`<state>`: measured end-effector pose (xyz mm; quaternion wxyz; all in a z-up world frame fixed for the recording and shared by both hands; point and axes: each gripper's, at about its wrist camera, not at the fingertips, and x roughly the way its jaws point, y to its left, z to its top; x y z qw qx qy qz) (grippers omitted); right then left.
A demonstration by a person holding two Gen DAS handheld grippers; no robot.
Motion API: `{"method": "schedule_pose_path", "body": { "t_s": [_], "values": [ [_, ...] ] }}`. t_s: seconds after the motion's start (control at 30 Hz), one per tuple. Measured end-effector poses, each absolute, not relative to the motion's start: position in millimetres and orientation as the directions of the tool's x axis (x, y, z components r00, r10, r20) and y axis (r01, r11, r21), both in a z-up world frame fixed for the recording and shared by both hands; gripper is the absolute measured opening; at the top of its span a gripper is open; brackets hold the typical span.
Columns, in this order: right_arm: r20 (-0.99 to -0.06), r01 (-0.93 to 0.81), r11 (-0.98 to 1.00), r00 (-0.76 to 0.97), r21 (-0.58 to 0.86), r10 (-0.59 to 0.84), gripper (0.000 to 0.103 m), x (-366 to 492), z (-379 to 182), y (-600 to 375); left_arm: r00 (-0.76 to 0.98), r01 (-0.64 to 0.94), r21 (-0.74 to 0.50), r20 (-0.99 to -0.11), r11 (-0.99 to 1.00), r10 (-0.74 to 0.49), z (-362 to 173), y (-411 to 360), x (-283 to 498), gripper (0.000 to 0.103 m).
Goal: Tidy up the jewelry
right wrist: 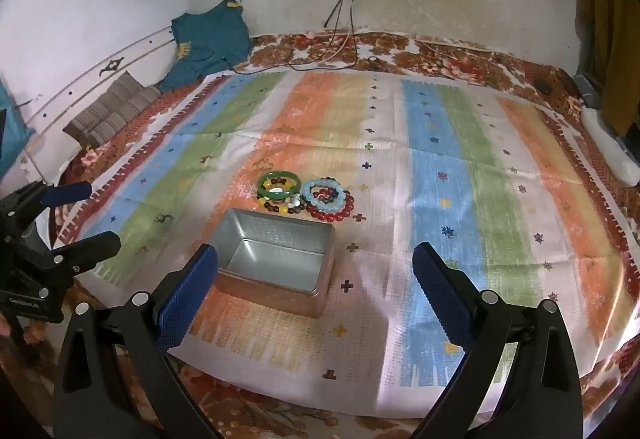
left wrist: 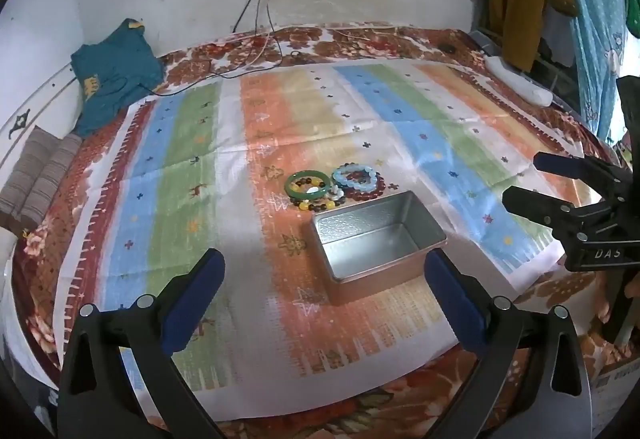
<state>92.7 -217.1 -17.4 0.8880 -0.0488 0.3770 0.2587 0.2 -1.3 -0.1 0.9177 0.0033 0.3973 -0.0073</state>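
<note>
A pile of bracelets lies on the striped cloth: a green bangle (left wrist: pixel 307 184) (right wrist: pixel 279 185), a light blue bead bracelet (left wrist: pixel 355 175) (right wrist: pixel 322 195), a dark red bead bracelet (left wrist: pixel 370 192) (right wrist: pixel 336 213) and a yellow and brown bead bracelet (left wrist: pixel 316 204) (right wrist: pixel 276 207). An empty silver tin box (left wrist: pixel 378 239) (right wrist: pixel 276 261) stands just in front of them. My left gripper (left wrist: pixel 324 271) is open and empty, above the cloth in front of the box. My right gripper (right wrist: pixel 316 267) is open and empty, to the right of the box; it also shows in the left wrist view (left wrist: pixel 520 181).
The striped cloth (left wrist: pixel 200 179) (right wrist: pixel 460 199) covers a floral bed. A teal garment (left wrist: pixel 116 71) and a striped cushion (left wrist: pixel 36 175) lie at the far left. Cables (left wrist: pixel 256 55) run from a wall socket. A white power strip (left wrist: pixel 518 79) lies at the right edge, with clothes hanging behind it.
</note>
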Motion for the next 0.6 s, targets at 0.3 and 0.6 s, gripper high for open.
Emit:
{"method": "schedule_pose_path", "body": {
  "t_s": [0.3,0.6],
  "values": [
    [-0.698,-0.501,0.861,0.587,0.086,0.411,0.099,90.7,-18.0,-216.6,0.687,0.006,-0.031,-0.726,0.999,-0.027,0.5,0.9,3.7,0.098],
    [-0.709,-0.500,0.862,0.576,0.088,0.406,0.099,93.0,-19.8,-213.7,0.692,0.005,-0.045,-0.721,0.999,-0.035,1.2,5.3,-0.4,0.098]
  ]
}}
